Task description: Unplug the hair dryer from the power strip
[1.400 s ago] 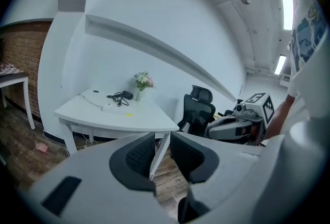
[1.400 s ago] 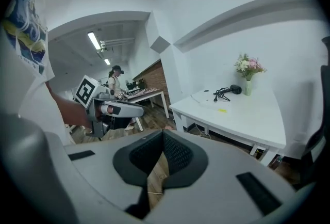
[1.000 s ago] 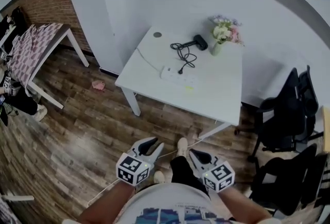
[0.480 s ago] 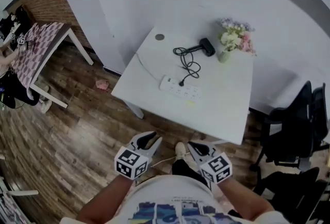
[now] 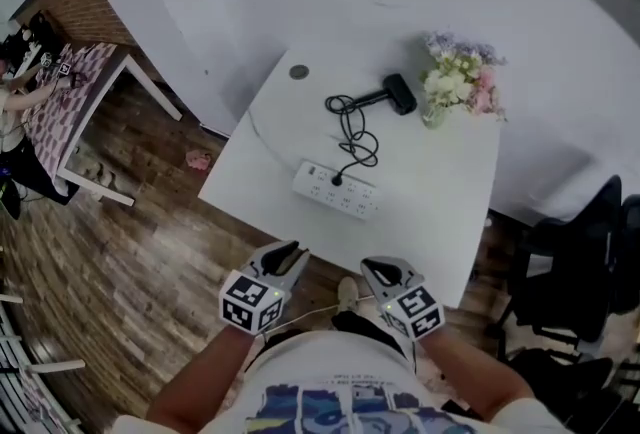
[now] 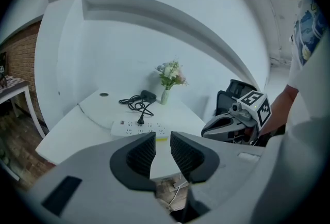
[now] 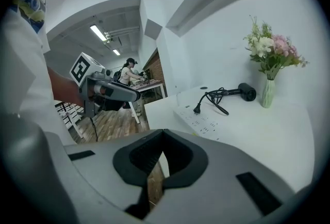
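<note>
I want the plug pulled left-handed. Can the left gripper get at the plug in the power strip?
Probably yes, after a reach forward. The left gripper, fingers apart and empty, hangs just short of the table; only bare tabletop lies between it and the plug in the power strip.

Bright, even light fills all views; ceiling lights (image 7: 98, 32) glow in the right gripper view. Fisheye bends edges, corners go black, the white table (image 5: 430, 177) looks washed.

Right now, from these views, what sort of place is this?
Likely an office or workroom: a white table with a power strip, black office chairs beside it, wood-plank floor.
</note>
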Available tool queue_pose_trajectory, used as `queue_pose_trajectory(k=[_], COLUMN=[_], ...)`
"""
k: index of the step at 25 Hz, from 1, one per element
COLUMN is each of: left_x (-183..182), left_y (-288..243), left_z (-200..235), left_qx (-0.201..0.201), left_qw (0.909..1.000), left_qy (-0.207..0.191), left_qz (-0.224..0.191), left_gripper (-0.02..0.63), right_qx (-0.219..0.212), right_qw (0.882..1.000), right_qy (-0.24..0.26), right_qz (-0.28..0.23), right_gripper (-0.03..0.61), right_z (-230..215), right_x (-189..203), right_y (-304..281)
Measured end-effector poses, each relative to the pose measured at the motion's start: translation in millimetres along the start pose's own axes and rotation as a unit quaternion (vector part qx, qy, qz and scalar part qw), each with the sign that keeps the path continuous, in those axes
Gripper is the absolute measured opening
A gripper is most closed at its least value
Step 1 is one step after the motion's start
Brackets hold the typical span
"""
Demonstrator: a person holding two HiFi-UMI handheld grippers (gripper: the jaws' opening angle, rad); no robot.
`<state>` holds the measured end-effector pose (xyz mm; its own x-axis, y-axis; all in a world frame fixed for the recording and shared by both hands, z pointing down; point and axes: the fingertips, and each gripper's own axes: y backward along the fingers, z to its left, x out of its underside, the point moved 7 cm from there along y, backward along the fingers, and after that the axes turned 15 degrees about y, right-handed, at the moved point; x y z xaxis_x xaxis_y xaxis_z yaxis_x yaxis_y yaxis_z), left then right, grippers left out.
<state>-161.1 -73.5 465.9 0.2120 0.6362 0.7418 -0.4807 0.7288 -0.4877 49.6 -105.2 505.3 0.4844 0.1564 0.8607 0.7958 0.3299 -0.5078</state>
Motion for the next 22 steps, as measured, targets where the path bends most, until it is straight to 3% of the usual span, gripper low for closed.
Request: queue_pose_trajectory(k=[9, 22], left_x=[-16, -55], left_y=[-56, -126], left_z=[8, 50], left_qx=[-0.019, 0.019], left_qw=[0.9996, 0.9968], left_qy=[-0.010, -0.049], left_qz=[0.018, 0.060], left_gripper=[0.081, 0.085], right_qx=[-0.021, 0.024], right_qw=[1.000, 0.998], right_qy=[0.009, -0.003], right_qz=[0.019, 0.052], right_gripper=[0.000, 0.000], right_z=[-49, -88], right_x=[23, 40], right_y=[-33, -83])
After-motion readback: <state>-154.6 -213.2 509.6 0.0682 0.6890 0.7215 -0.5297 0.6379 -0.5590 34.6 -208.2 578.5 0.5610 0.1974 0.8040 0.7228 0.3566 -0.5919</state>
